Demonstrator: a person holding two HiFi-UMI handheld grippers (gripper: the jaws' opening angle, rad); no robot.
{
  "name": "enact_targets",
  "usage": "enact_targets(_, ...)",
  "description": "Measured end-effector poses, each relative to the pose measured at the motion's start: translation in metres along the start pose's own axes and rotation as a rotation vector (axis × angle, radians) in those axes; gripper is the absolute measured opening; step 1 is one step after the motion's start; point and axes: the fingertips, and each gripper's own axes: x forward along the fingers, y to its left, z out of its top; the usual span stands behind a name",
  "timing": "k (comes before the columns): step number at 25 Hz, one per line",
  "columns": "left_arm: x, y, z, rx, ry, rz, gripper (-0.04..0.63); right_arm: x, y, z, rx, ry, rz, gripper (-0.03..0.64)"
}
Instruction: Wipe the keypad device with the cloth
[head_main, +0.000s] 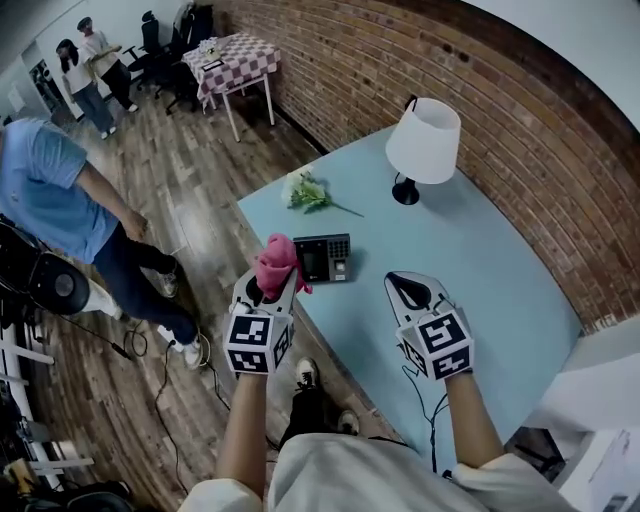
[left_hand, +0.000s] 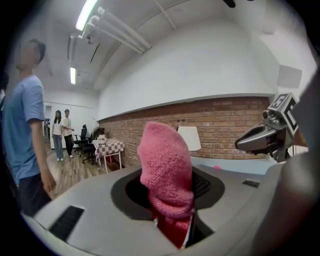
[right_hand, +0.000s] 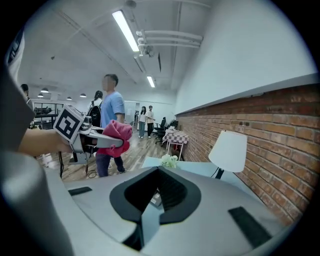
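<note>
A pink knitted cloth (head_main: 277, 262) sticks up from my left gripper (head_main: 268, 290), which is shut on it; the same cloth (left_hand: 166, 172) fills the jaws in the left gripper view. The black keypad device (head_main: 324, 257) lies flat on the light blue table (head_main: 480, 260), just right of the cloth and beyond it. My right gripper (head_main: 408, 290) hovers over the table to the right of the device, its jaws shut with nothing between them (right_hand: 152, 210). In the right gripper view the left gripper with the cloth (right_hand: 116, 136) shows at the left, and a sliver of the device is glimpsed through the jaws.
A white-shaded lamp (head_main: 423, 145) stands at the table's far side by the brick wall. A small bunch of white flowers (head_main: 305, 191) lies near the far left corner. A person in a blue shirt (head_main: 50, 200) stands on the wooden floor at left; a checkered table (head_main: 236, 62) stands farther off.
</note>
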Motion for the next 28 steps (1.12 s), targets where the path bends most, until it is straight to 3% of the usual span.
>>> enact_targets(5, 0.056, 0.02, -0.027, -0.012, 0.061, -0.06, 0.176, 0.053, -0.01, 0.003, 0.012, 0.008, 0.013, 0.02)
enact_targets(14, 0.118, 0.043, -0.073, -0.055, 0.156, -0.134, 0.176, 0.156, -0.022, -0.013, -0.172, 0.137, 0.064, 0.025)
enact_targets(18, 0.134, 0.041, -0.096, -0.072, 0.185, -0.162, 0.176, 0.196, -0.022, -0.042, -0.246, 0.222, 0.13, 0.064)
enact_targets(28, 0.155, 0.041, -0.125, -0.119, 0.223, -0.176, 0.176, 0.248, -0.017, -0.102, -0.372, 0.388, 0.334, 0.064)
